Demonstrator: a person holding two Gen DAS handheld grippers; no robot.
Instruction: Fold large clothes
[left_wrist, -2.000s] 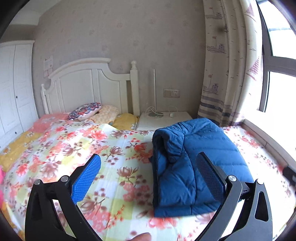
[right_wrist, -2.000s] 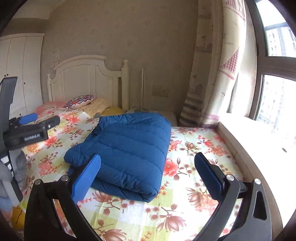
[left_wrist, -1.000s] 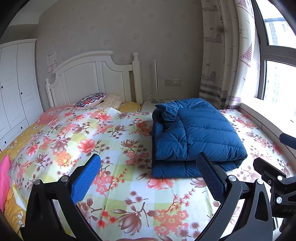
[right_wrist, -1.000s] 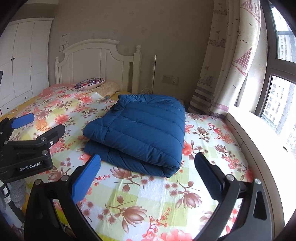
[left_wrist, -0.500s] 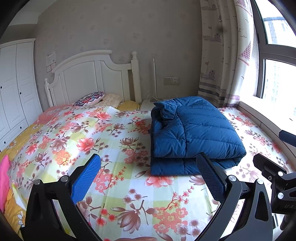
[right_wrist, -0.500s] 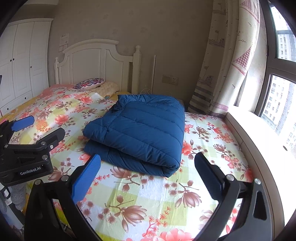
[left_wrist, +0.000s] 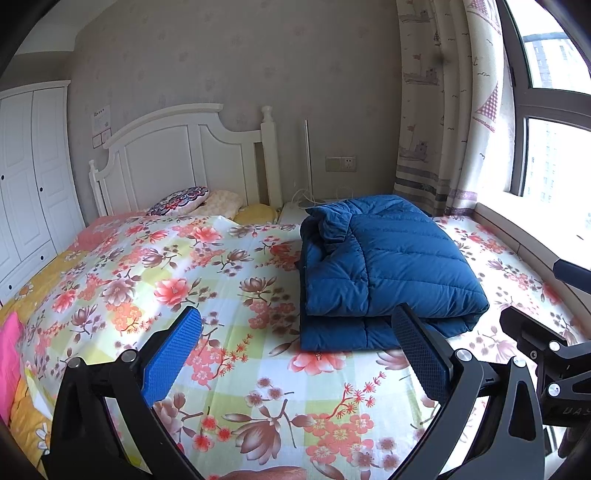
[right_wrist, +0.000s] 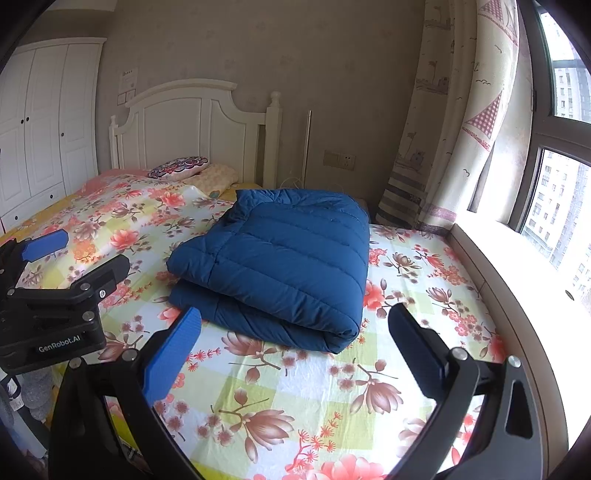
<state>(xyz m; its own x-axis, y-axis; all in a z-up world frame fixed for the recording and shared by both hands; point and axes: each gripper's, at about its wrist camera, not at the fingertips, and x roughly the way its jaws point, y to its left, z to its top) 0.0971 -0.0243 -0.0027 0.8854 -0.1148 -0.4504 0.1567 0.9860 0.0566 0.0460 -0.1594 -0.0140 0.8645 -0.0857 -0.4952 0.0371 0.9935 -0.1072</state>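
Observation:
A blue puffer jacket lies folded into a thick rectangle on the floral bedspread, toward the bed's right side; it also shows in the right wrist view. My left gripper is open and empty, held above the bed's foot end, short of the jacket. My right gripper is open and empty, also short of the jacket's near fold. The left gripper's body shows in the right wrist view, apart from the jacket.
A white headboard and pillows are at the far end. A white wardrobe stands left. A curtain, window and sill run along the right. A bedside table sits behind the jacket.
Both grippers have drawn back from the jacket toward the bed's foot and stayed open. In the last half second almost nothing moved. The jacket lies still.

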